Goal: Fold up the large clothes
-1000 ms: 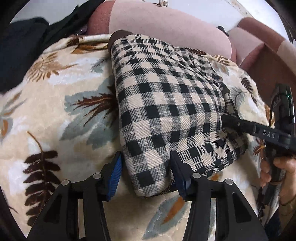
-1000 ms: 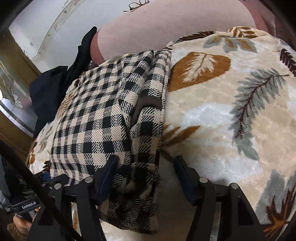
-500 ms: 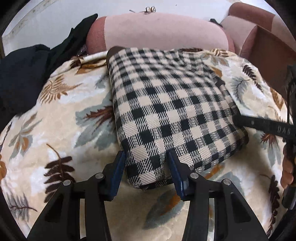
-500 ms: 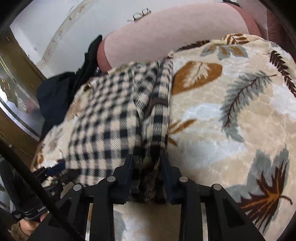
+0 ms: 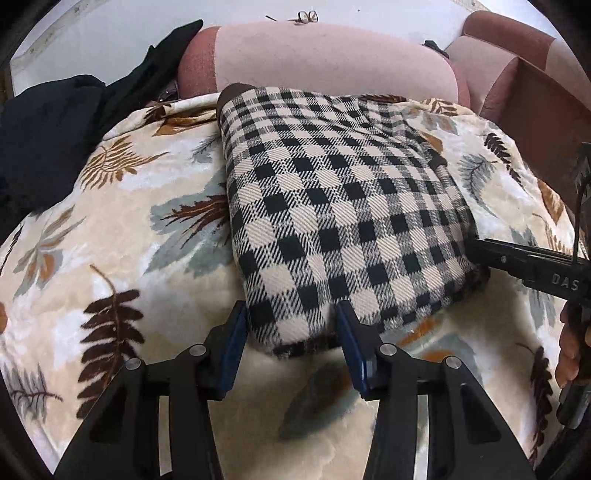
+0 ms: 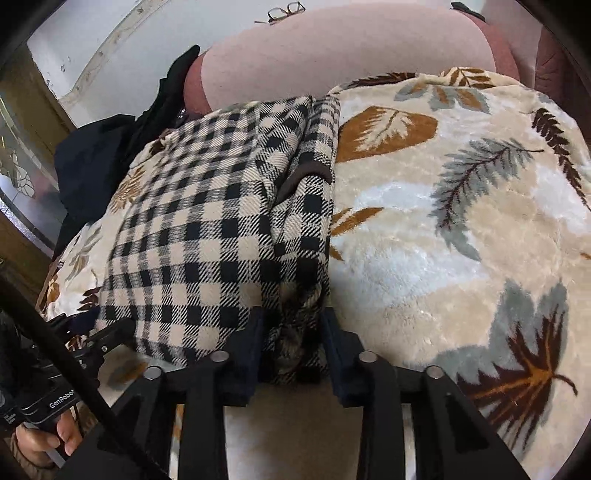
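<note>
A black-and-cream checked garment (image 5: 332, 206) lies folded into a thick rectangle on a leaf-print blanket (image 5: 122, 229). My left gripper (image 5: 290, 334) has its jaws on either side of the garment's near left corner, closed onto the cloth. In the right wrist view the garment (image 6: 207, 236) fills the left half. My right gripper (image 6: 291, 339) is shut on the bunched layered edge at its near right corner. The right gripper also shows at the right of the left wrist view (image 5: 480, 254), against the fold's right edge.
The blanket (image 6: 461, 229) covers a pink sofa with a pink backrest (image 5: 332, 62) behind the garment. A dark garment (image 5: 48, 136) is heaped at the left. Glasses (image 5: 306, 16) lie on the ledge behind the sofa. A brown armrest (image 5: 535, 122) stands at the right.
Both grippers closed onto the garment's near corners. The right one went from open to shut on the layered edge; the left one narrowed onto the left corner. The garment lies flatter.
</note>
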Available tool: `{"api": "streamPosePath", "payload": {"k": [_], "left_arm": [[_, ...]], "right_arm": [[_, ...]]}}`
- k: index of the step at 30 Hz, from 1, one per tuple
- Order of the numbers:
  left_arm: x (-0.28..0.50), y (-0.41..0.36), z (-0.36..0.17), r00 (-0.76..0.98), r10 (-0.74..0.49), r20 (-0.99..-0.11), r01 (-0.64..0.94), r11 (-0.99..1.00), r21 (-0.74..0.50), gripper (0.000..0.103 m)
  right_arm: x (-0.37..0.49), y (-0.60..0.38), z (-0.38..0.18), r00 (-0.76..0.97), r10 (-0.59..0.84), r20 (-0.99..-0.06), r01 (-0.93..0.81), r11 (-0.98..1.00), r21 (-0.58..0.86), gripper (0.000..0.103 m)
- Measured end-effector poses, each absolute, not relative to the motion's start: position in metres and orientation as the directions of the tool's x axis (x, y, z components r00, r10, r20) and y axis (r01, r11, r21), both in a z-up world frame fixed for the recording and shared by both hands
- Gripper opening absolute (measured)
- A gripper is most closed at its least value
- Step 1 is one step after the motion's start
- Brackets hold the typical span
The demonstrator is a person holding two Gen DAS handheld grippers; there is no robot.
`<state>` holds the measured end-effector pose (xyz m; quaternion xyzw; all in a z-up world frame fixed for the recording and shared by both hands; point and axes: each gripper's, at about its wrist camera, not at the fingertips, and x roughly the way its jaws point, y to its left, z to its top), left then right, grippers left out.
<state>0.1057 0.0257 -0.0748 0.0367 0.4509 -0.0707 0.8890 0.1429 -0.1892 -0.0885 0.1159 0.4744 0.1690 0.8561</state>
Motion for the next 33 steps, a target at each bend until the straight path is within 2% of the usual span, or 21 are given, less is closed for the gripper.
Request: {"api": "streamPosePath", "payload": {"k": [2,4,6,8,9,11,17,24,28,33], "left_arm": [[0.096,0.027,-0.069,0.591,-0.098,-0.801,0.155,0.988,-0.007,0.048],[0.085,0.028,-0.062,0.606,-0.1,-0.789,0.151,0.988,-0.01,0.057],[0.073,0.029,-0.054,0.641,-0.083,-0.763,0.139,0.99,0.009,0.067],[0.059,0.03,-0.043,0.679,-0.08,-0.729,0.146,0.989,0.028,0.072],[0.054,0.03,-0.038,0.694,-0.075,-0.716,0.148,0.988,0.04,0.076],[0.046,0.03,-0.029,0.708,-0.048,-0.705,0.141,0.987,0.074,0.078],[0.024,0.029,-0.006,0.734,-0.015,-0.679,0.124,0.986,0.113,0.079],[0.0,0.026,0.024,0.775,0.014,-0.631,0.096,0.986,0.139,0.083],[-0.011,0.019,0.033,0.789,0.1,-0.606,0.046,0.974,0.22,0.086],[-0.018,0.012,0.038,0.791,0.08,-0.607,0.068,0.974,0.218,0.086]], "right_arm": [[0.134,-0.188,-0.08,0.499,0.399,-0.769,-0.186,0.916,0.354,0.056],[0.122,-0.186,-0.071,0.512,0.397,-0.762,-0.203,0.918,0.342,0.061],[0.109,-0.183,-0.059,0.526,0.393,-0.754,-0.218,0.919,0.327,0.071],[0.098,-0.182,-0.048,0.546,0.384,-0.744,-0.224,0.923,0.312,0.082],[0.091,-0.181,-0.042,0.558,0.375,-0.741,-0.223,0.927,0.301,0.084],[0.081,-0.181,-0.032,0.577,0.359,-0.734,-0.219,0.933,0.284,0.089],[0.058,-0.185,-0.004,0.609,0.348,-0.713,-0.204,0.937,0.284,0.096],[0.038,-0.189,0.019,0.627,0.35,-0.696,-0.211,0.936,0.281,0.098],[0.028,-0.192,0.028,0.633,0.346,-0.692,-0.207,0.938,0.279,0.098],[0.019,-0.196,0.038,0.643,0.347,-0.683,-0.211,0.937,0.278,0.098]]}}
